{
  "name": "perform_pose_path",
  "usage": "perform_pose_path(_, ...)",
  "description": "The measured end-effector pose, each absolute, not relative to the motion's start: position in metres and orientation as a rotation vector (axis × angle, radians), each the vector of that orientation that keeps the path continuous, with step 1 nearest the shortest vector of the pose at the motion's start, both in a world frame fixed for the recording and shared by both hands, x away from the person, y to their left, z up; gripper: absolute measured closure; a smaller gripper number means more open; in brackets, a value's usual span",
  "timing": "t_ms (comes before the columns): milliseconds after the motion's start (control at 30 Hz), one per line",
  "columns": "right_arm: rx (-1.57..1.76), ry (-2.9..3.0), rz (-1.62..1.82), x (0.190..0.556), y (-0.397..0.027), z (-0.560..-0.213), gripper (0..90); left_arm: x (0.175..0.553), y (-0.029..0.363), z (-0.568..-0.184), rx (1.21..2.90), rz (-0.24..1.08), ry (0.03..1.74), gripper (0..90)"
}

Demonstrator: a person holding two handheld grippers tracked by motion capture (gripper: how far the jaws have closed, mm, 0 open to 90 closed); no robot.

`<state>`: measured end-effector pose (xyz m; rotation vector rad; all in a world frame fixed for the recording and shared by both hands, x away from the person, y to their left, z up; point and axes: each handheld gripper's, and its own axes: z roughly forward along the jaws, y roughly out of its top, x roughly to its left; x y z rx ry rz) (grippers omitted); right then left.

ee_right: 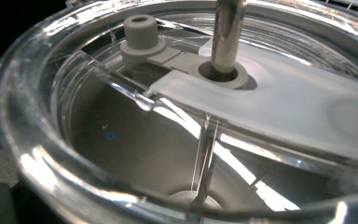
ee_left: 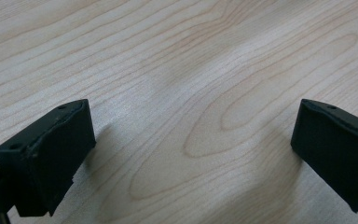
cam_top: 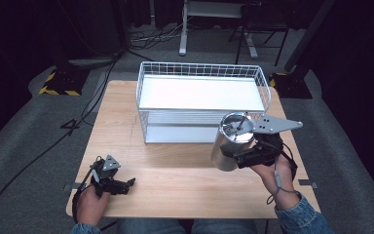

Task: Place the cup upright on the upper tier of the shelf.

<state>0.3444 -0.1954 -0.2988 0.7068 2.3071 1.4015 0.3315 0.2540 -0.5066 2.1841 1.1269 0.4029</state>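
A steel tumbler (cam_top: pixel 230 144) with a clear lid (ee_right: pixel 121 93), a metal straw (ee_right: pixel 227 32) and a grey stopper (ee_right: pixel 140 30) hangs tilted above the wooden table (cam_top: pixel 175 175), just in front of the wire basket. My right gripper (cam_top: pixel 241 155) is shut on its side, a hand behind it. In the right gripper view the lid's rim sits very close to the camera. At the front left my left gripper (cam_top: pixel 128 185) rests low on the table. Its jaws stand wide apart over bare wood (ee_left: pixel 191 149), with nothing between them.
A white wire basket (cam_top: pixel 202 73) with a flat white shelf stands at the back middle of the table. Bare wood lies between the two grippers. Cables and stand legs are on the grey floor beyond the table.
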Motion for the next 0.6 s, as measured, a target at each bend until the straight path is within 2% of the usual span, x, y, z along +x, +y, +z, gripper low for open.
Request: perform_pose_path(600,0.681,2.255,1.394,0.374,-0.188,-0.24,3.7,0.33,0.253,-0.507,2.174,0.404,1.14,0.0)
